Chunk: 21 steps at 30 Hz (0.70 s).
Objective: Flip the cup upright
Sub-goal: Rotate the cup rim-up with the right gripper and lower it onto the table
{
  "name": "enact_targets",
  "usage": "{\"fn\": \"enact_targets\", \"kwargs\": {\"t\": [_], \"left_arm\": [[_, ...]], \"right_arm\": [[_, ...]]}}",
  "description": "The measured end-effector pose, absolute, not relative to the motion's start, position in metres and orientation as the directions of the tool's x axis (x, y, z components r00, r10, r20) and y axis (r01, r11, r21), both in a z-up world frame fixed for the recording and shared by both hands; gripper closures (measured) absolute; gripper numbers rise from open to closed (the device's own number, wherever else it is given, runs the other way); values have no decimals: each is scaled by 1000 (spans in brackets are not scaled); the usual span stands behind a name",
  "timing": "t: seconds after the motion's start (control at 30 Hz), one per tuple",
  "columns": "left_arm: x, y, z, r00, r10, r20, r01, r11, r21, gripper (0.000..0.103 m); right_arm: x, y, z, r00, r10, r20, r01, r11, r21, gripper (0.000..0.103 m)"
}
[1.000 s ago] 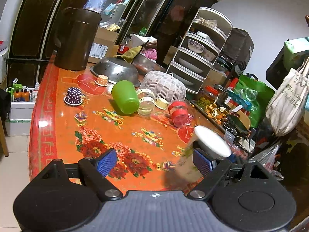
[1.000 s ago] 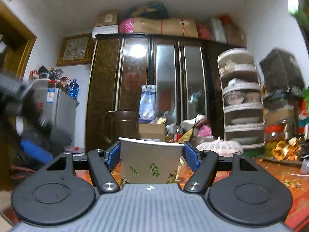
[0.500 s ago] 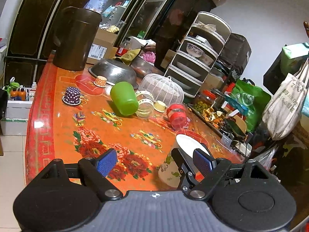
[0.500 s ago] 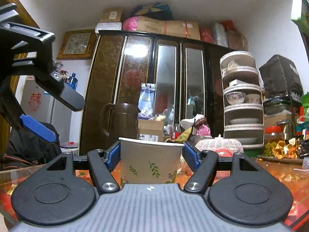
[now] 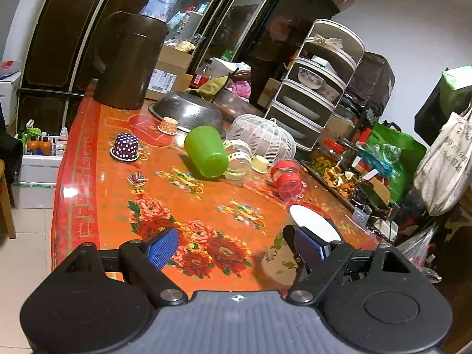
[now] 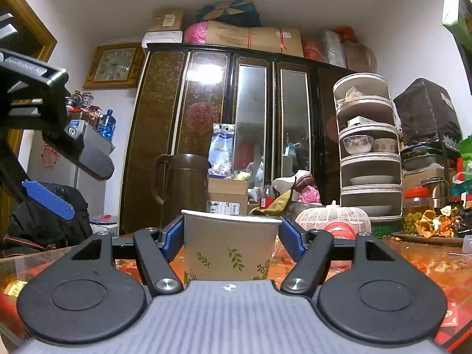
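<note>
**Paper cup upright in my right gripper**

On the right wrist view the paper cup [image 6: 228,249] stands rim-up between the blue pads [image 6: 174,237] of my right gripper [image 6: 230,240], which look pressed to its sides; the gripper body cuts off its base, so I cannot tell whether it touches the surface [image 6: 413,259]. My left gripper [image 5: 233,246] hangs spread wide, holding nothing. From that side the cup [image 5: 280,261] sits behind its right-hand pad, partly hidden and blurred. A green cup [image 5: 206,152] lies tipped farther back.
</note>
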<state>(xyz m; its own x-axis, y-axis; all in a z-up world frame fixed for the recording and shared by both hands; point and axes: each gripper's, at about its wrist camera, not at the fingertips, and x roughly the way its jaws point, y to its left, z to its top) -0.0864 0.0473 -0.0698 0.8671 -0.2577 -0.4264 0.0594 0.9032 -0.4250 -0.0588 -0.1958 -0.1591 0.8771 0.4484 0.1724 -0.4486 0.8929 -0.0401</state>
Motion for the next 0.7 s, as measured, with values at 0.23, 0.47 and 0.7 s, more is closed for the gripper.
{"fn": "enact_targets", "kwargs": {"t": [0.23,0.47,0.7], "left_arm": [[-85,47,-73,865,-250,-436,50,906,-420,15],[-85,46,-76,861,-235,-451,36,913,-406,15],[-86,42,-77,860,-216,-463,27,924,-381,15]], "right_arm": [[-61,-195,-163,875,450,179,-449,892,-52,34],[-59,-194,-164,879,448,165,-446,894,-48,31],[-60,-198,-162,875,461,149,-461,887,-31,8]]}}
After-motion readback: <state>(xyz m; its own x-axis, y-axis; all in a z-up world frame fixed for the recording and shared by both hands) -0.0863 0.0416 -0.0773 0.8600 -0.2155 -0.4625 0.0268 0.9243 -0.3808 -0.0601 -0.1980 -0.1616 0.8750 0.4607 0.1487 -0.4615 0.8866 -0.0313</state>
